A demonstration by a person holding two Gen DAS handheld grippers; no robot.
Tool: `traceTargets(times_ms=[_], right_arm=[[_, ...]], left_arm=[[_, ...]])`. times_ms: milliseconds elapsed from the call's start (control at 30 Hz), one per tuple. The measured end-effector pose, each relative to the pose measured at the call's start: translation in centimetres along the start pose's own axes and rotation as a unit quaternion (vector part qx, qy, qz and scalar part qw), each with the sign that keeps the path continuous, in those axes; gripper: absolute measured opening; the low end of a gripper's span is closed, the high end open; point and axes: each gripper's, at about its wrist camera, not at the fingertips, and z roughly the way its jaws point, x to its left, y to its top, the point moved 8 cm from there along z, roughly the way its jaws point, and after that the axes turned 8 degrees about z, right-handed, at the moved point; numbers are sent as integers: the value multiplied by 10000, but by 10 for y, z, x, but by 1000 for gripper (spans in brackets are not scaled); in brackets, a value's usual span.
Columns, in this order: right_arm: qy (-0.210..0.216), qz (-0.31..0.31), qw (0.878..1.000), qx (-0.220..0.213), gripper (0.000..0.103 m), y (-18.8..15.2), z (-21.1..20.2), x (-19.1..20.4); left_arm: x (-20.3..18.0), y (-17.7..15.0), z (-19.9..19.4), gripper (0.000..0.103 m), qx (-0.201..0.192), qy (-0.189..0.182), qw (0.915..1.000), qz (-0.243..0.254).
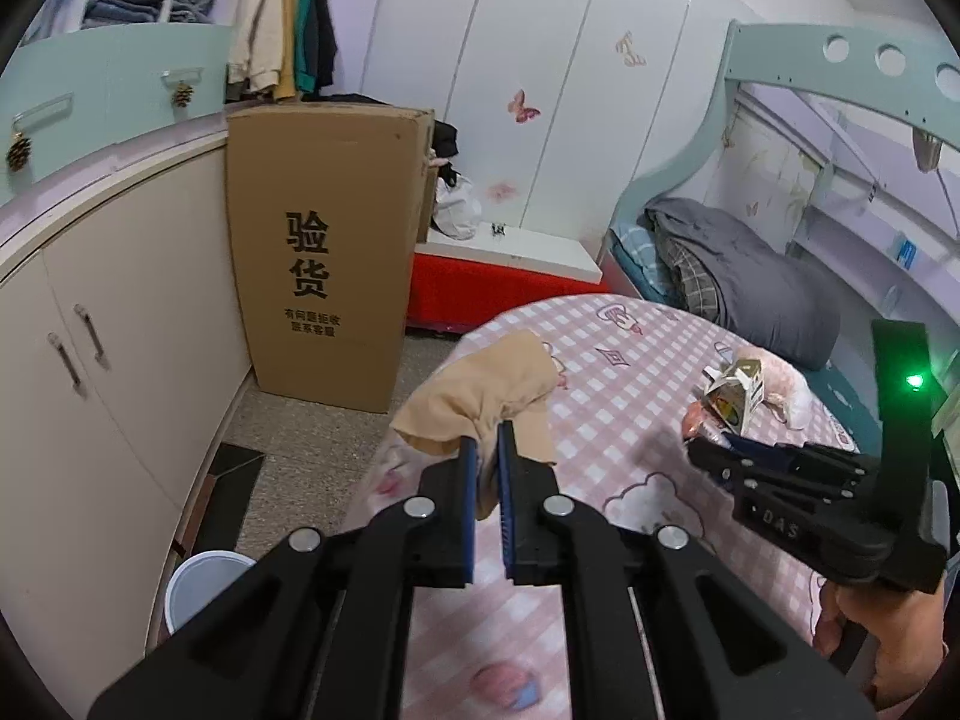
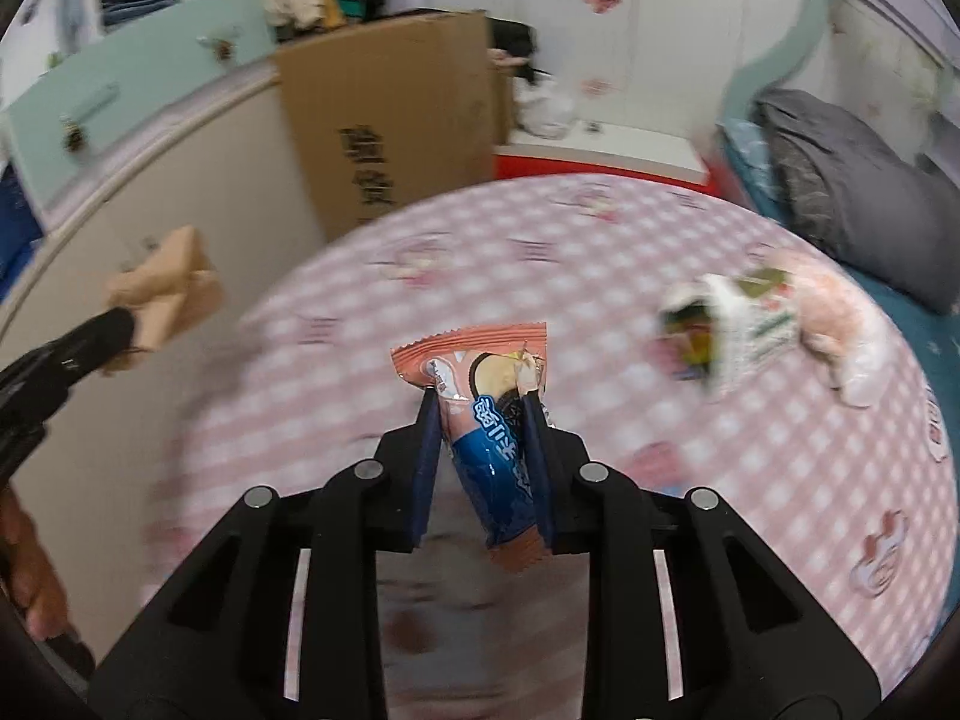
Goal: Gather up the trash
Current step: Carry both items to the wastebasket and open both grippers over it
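Landmark: pink checked bed; all places are given relative to it.
Left tongs: closed almost fully on a crumpled beige paper wad, which sticks out past the tips; held above the bed's left edge, over the floor side.
Right tongs: pads pressing both sides of a pink-and-blue biscuit wrapper, narrowly apart; wrapper stands upright between them, its serrated top end above the tips, lifted over the middle of the bed.
Trash left: a small printed carton lies on the bed's far right part, just beside a pale pink plastic bag; both well apart from either tool.
Bin: white bin on the floor just off the bed's near-left corner, only its rim visible.
Other: tall cardboard box stands on the floor beyond the bed's left side, against the cream cupboards.
Step in hand (judged): both loads are gripped and need carrying off the bed to the bin.
Doing it well: keep both grips firm in transit; the wrapper is slick and thin, so avoid a quick wrist roll. Bring each load directly over the bin mouth before releasing, one at a time. The light paper may drift, so release low.
Risk: the paper may cling to the pads after release.
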Motion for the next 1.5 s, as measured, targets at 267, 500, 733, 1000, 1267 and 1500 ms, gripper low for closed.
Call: traceTargets(times_ms=[267, 500, 733, 1000, 1267, 1500], right_arm=[[1078, -314, 9936, 128, 26, -20, -16, 122], [1686, -763, 9818, 431, 26, -56, -3, 226], [2119, -783, 9701, 887, 26, -89, 42, 301], [2204, -525, 9669, 1172, 26, -105, 82, 324], [2142, -409, 9681, 1237, 27, -109, 103, 326], [2072, -335, 9684, 1345, 27, -117, 112, 320]], left_arm=[[73, -27, -50, 6, -104, 454, 9982, -374], [157, -75, -81, 6, 50, 923, 9913, -933], [222, -119, -87, 6, 320, 1361, 9815, -1310], [272, -157, -65, 6, 761, 1701, 9697, -1581], [292, -173, -38, 36, 1004, 1671, 9636, -1827], [306, -190, -32, 65, 1120, 1867, 9521, -2148]])
